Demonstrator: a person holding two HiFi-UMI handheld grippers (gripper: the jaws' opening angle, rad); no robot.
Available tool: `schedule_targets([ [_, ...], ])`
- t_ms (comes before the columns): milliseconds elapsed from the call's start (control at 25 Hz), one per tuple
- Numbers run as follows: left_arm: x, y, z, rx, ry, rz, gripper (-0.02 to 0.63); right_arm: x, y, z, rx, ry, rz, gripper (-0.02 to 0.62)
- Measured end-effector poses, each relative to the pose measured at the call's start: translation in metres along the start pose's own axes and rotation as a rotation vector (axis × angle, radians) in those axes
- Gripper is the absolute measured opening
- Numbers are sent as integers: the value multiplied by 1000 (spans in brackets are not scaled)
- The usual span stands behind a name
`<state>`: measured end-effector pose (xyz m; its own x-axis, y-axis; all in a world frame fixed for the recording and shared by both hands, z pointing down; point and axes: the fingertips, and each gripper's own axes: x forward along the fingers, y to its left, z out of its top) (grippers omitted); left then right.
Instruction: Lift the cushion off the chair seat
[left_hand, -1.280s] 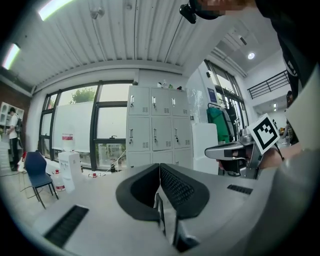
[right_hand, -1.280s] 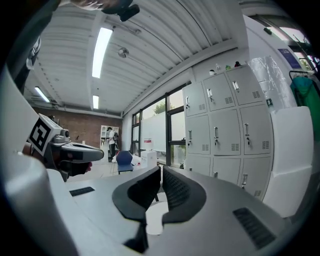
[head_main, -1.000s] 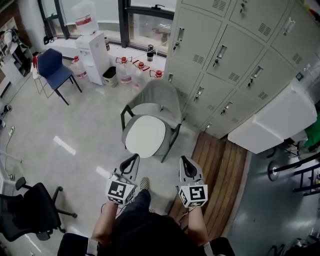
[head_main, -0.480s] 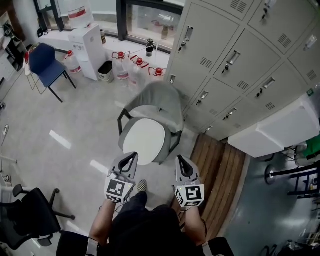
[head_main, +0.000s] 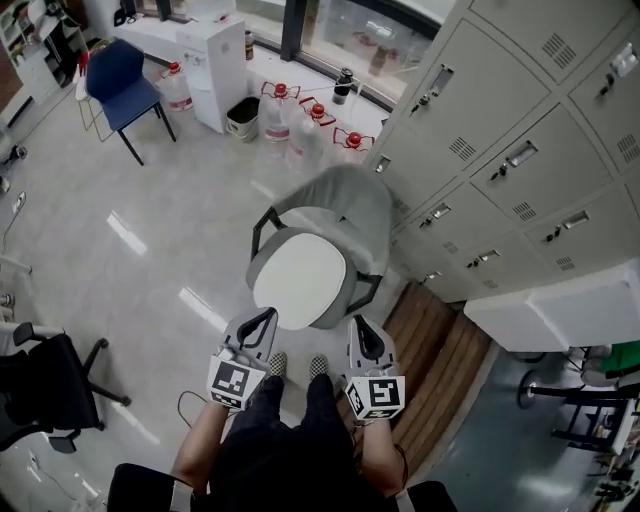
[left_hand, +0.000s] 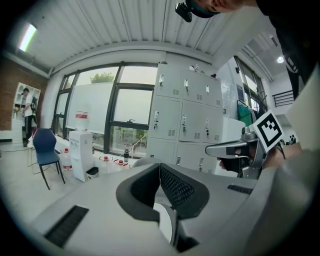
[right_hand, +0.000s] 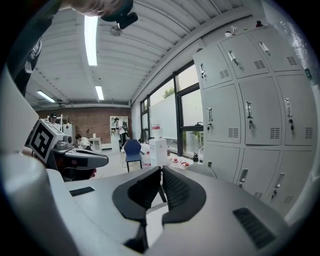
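Observation:
A round white cushion (head_main: 299, 281) lies on the seat of a grey armchair (head_main: 340, 205) with black arms, in front of me on the floor. My left gripper (head_main: 268, 316) hovers just short of the cushion's near left edge, jaws shut and empty. To its right, my right gripper (head_main: 358, 325) hangs over the chair's near right corner, also shut on nothing. A sliver of the cushion (left_hand: 162, 222) shows below the closed jaws in the left gripper view, and the cushion (right_hand: 154, 222) appears below them in the right gripper view.
Grey lockers (head_main: 520, 150) stand right of the chair, with a wooden floor panel (head_main: 440, 355) below them. Water bottles (head_main: 310, 115), a white dispenser (head_main: 218, 60) and a blue chair (head_main: 120, 85) are at the back. A black office chair (head_main: 40, 385) is at the left.
I have stepped toward the armchair. Both grippers have moved forward and a little down, from well short of the seat to its near edge. Jaws stayed shut.

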<state>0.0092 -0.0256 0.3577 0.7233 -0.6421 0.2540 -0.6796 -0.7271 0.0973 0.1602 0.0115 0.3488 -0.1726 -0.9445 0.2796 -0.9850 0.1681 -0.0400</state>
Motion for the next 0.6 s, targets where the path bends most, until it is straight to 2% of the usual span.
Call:
schedule_targets([
  [480, 17, 48, -88, -101, 95, 266, 17, 91, 15, -61, -35, 74, 288, 35],
  [600, 21, 66, -111, -124, 73, 315, 18, 114, 24, -82, -66, 80, 344, 35],
])
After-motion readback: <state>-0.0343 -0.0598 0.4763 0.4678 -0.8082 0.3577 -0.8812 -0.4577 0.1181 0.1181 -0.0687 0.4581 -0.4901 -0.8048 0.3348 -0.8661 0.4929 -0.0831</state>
